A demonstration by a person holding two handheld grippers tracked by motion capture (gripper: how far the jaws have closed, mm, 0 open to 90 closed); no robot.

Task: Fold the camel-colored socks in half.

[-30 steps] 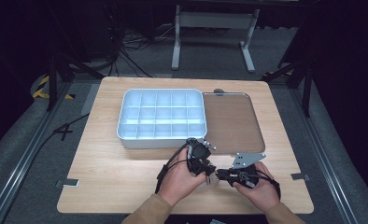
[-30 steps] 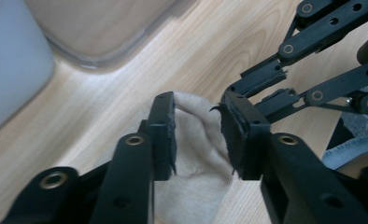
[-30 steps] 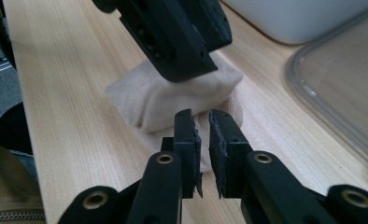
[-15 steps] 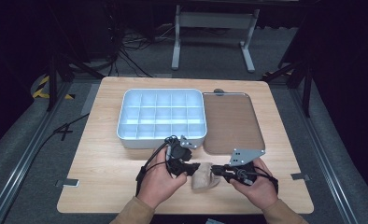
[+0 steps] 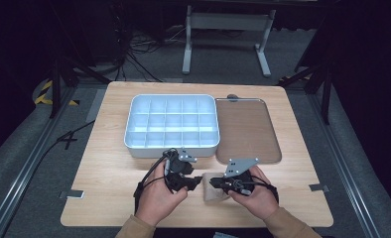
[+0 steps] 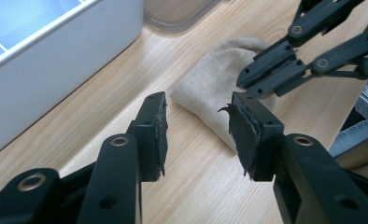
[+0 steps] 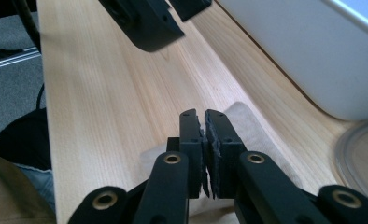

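cloth: small beige fabric piece [image 5: 214, 189], looks like a folded sock or pouch but can't tell which, lying flat on the wood surface [image 5: 109, 168] btwn the two grippers, at the near edge

left gripper [image 6: 198, 135]: fingers spread w/ nothing btwn them, just been opening. Cloth sits right ahead of the tips and a bit to the side of the right-hand finger [image 6: 247, 130], not touching as far as I can see. In the high view left gripper [image 5: 186, 181] is just beside the cloth's left edge

right gripper [image 7: 203, 133]: fingers pressed nearly together, only a thin slit btwn the pads, and they've just been closing. Tips are over the cloth [image 7: 247, 126]; can't tell if a fold is pinched in there or they just rest on it. From the left gripper view the right gripper [image 6: 266, 77] lies low on top of the cloth [image 6: 210, 93], tips on its far end

hands: left hand [image 5: 159, 198] and right hand [image 5: 253, 196] both come in from the bottom, tan sleeves

white bin: compartment organizer tray [image 5: 172, 121], beyond the fingers, well apart from the cloth. Its wall [image 6: 56, 60] is off to the left gripper's left side

lid thing: brownish clear flat tray [image 5: 245, 129] touching or just beside the bin on its right, beyond the right gripper
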